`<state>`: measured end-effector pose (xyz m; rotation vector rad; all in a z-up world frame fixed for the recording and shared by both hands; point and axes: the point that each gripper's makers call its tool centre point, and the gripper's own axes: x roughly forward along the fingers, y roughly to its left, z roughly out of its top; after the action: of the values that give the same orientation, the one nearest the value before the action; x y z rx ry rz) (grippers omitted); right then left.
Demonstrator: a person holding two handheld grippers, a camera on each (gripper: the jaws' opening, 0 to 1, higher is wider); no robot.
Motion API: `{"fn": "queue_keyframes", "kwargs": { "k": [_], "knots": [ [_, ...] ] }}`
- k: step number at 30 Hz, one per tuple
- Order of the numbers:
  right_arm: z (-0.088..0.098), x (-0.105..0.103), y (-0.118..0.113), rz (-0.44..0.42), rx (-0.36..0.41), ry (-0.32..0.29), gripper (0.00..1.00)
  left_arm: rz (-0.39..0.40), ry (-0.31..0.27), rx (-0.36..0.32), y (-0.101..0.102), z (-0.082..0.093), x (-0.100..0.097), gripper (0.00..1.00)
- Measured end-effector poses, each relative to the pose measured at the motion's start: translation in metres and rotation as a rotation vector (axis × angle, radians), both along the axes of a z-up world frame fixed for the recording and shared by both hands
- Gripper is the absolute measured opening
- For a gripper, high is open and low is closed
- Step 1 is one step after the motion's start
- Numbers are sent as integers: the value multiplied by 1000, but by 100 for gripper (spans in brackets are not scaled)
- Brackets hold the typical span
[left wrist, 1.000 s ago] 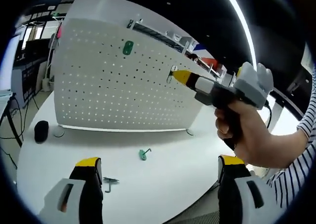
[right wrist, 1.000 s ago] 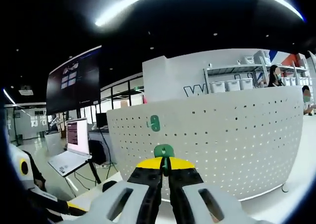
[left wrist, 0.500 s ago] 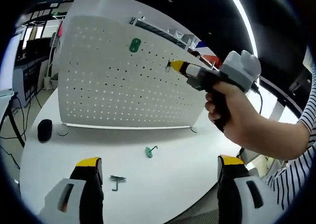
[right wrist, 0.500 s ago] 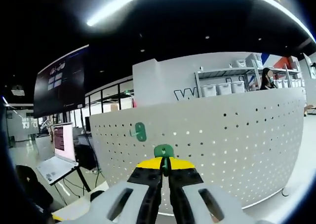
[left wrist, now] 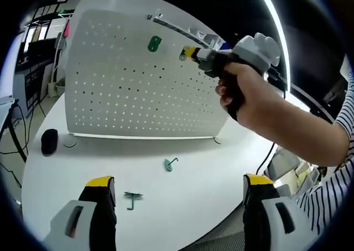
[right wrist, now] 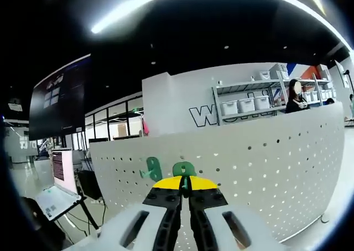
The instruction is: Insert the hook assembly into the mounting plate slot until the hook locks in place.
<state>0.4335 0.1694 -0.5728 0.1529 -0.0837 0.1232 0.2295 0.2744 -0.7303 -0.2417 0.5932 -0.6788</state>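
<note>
Right gripper (right wrist: 184, 191): jaws clamped on green hook (right wrist: 183, 169), near pegboard (left wrist: 133, 90) top, beside mounted hook (left wrist: 154, 43).
Left gripper (left wrist: 177, 195): jaws spread wide, empty.
Risk: tilted approach probably misses holes, hook never locks.

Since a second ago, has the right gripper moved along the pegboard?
Yes. The right gripper has risen toward the pegboard's top edge and closed in on the green hook already mounted there.
</note>
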Motion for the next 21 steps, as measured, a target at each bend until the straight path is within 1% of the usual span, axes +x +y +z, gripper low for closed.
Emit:
{"fn": "queue_keyframes", "kwargs": {
  "k": [4,6,7,8,13,21],
  "knots": [
    [5,10,4,-9,5,-12,0,-3,3,6,0,-1,0,98],
    [10,13,4,-19,16,-28,0,-3,4,2,1,-1,1,98],
    [14,13,3,-28,26,-46,0,-2,4,1,2,-1,1,98],
    [14,14,3,-29,26,-46,0,0,6,1,3,-1,1,98],
    [9,22,6,-38,29,-38,0,6,16,8,10,-5,2,98],
    [2,32,7,-65,-5,-39,0,10,33,8,15,-11,2,97]
  ]
}}
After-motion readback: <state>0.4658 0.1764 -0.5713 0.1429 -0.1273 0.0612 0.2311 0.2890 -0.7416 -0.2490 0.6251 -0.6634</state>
